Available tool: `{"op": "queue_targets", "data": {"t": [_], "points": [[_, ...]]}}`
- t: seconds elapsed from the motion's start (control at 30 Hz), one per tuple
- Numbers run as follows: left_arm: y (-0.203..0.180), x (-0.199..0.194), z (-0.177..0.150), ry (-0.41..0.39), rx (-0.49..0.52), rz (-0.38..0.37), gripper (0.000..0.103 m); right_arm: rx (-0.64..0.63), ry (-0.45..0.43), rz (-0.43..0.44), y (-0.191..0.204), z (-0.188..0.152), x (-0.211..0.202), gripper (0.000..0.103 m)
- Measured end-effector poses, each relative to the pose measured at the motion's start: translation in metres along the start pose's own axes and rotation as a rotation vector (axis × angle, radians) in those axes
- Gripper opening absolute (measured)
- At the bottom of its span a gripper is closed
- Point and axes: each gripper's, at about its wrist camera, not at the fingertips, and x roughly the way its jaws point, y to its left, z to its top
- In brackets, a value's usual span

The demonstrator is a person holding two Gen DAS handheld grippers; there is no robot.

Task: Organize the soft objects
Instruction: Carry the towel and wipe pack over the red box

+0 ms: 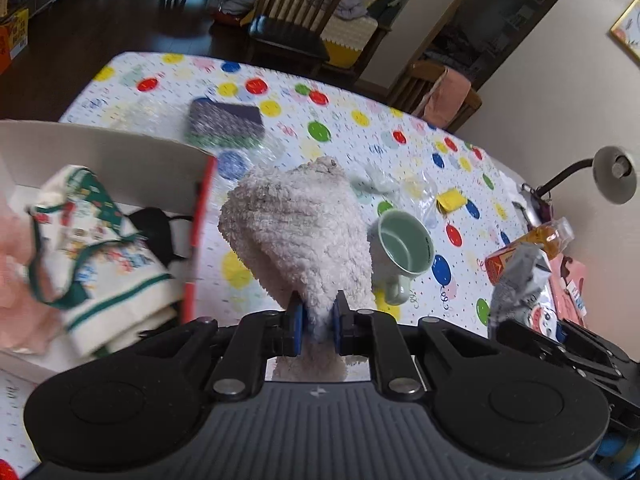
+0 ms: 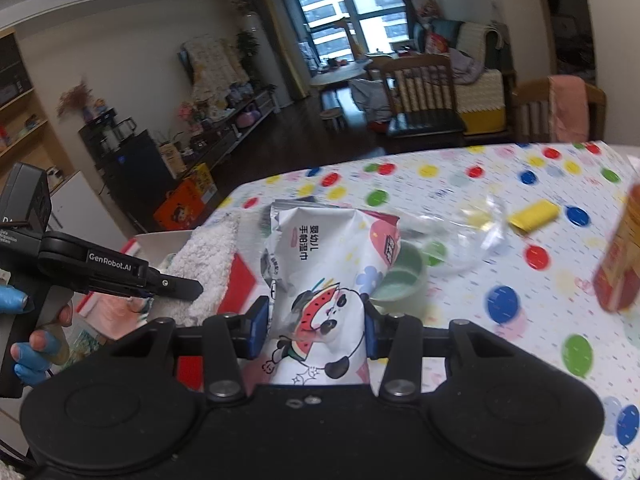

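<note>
Balloon-print tablecloth [image 2: 460, 184]; wipes pack [image 2: 320, 272] shows panda; gripper arm [image 2: 112, 268] reads "GenRobot.AI".

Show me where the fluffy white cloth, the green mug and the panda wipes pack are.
fluffy white cloth [image 1: 296, 224]: left wrist view, middle of the hanging pile.
green mug [image 1: 404, 250]: left wrist view, inside of the cup.
panda wipes pack [image 2: 320, 276]: right wrist view, front face above the panda.

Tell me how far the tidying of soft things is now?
Partly done: the box already holds a printed cloth and a pink item. In hand: the left gripper grips a fluffy towel; the right gripper grips a wipes pack. Left: the sponge on the table.
</note>
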Motion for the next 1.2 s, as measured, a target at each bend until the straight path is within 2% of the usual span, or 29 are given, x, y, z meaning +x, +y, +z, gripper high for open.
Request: {"op": "queue_targets", "data": {"t": [0.17,0.4,0.67,0.9,1.2], "points": [[0.034,-0.036,0.004,-0.042,-0.002,0.005,0.014,-0.061,-0.017,0.033,0.045,0.014,0.014,0.044],[0.091,-0.077,0.011,-0.083,-0.013,0.063,0.014,-0.149,-0.034,0.074,0.103,0.026,0.038,0.043],[0.154,-0.11,0.019,-0.102,-0.008,0.151,0.014,-0.203,0.0,0.109,0.153,0.028,0.074,0.044],[0.195,-0.112,0.029,-0.059,0.01,0.19,0.014,-0.297,0.05,0.105,0.194,0.021,0.114,0.043],[0.222,-0.078,0.038,0.032,0.058,0.231,0.014,-0.362,0.15,0.036,0.219,0.004,0.174,0.043]]}}
